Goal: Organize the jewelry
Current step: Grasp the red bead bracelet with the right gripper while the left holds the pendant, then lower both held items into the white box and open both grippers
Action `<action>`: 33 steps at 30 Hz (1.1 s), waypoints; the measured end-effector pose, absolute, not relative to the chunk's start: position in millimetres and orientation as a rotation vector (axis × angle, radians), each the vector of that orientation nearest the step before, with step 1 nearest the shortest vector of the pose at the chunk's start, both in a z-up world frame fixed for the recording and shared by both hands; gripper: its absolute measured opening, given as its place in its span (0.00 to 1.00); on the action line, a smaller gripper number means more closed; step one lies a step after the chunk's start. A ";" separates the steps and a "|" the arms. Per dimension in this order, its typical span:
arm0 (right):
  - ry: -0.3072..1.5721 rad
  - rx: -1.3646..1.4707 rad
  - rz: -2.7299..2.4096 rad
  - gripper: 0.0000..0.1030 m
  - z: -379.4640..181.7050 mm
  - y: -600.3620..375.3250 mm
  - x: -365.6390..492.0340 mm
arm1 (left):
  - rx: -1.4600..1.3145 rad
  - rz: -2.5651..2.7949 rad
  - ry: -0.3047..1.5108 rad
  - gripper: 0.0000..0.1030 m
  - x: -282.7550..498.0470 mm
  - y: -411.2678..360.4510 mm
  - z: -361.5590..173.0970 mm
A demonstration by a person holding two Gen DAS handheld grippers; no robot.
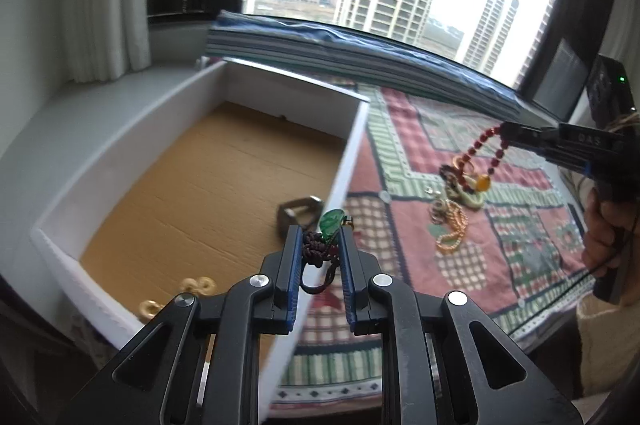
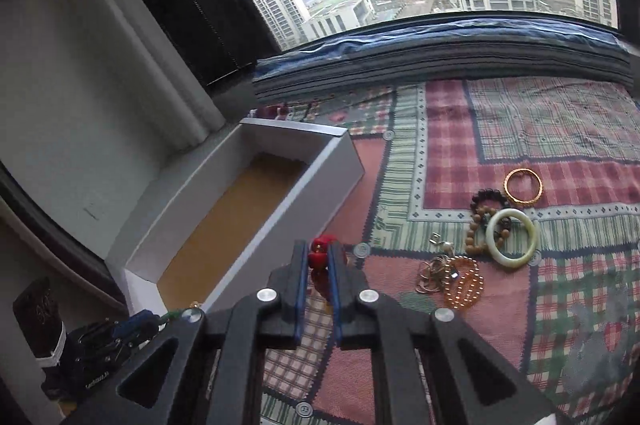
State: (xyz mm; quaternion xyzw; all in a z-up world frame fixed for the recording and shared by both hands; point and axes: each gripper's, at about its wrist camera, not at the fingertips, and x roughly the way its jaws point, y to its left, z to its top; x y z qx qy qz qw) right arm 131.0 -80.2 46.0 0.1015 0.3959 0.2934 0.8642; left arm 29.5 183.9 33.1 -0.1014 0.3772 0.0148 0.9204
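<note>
The left gripper [image 1: 319, 245] clamps a green pendant [image 1: 331, 220]; the right gripper [image 2: 319, 257] pinches red beads [image 2: 320, 252]. No legible writing.

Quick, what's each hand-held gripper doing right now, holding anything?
Left hand-held gripper: closed on a green pendant with dark cord.
Right hand-held gripper: closed on a red bead strand.

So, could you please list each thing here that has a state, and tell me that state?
Left gripper: shut on the green pendant with its dark knotted cord.
Right gripper: shut on the red bead strand, which hangs lifted.
White box: open, no lid on; gold rings and a metal piece inside.
Pale green bangle: lying flat on the patterned cloth.
Gold bangle: lying flat on the cloth.
</note>
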 end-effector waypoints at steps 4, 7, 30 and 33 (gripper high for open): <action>0.834 0.195 0.746 0.10 56.5 -20.6 130.7 | -0.232 0.163 0.798 0.17 37.5 228.8 26.9; 0.852 0.169 0.817 0.10 51.9 23.4 133.6 | -0.245 0.224 0.827 0.17 43.9 251.0 11.1; 0.763 -0.003 0.641 0.77 7.7 40.3 97.2 | -0.256 0.358 0.765 0.95 30.1 246.5 -22.8; 0.699 -0.046 0.552 0.79 9.6 4.0 81.3 | -0.239 0.284 0.730 0.96 27.1 218.8 -9.4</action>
